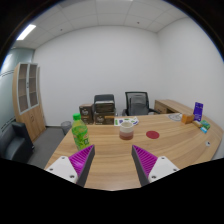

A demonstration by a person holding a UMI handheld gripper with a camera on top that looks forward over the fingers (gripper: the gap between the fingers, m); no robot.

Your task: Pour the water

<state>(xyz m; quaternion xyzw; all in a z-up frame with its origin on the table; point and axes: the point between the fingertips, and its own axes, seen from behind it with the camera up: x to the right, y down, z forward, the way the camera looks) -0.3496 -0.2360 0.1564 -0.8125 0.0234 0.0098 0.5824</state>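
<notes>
Green plastic bottle [80, 132] stands upright on the wooden counter [170, 140], ahead and left of the gripper [113, 160], whose jaws gape wide and empty. It is likely light, smooth and squashy; grasp mid-body. A clear container [127, 130] sits nearby.

Bright ceiling light [27, 32] (fisheye bowing at edges)
</notes>
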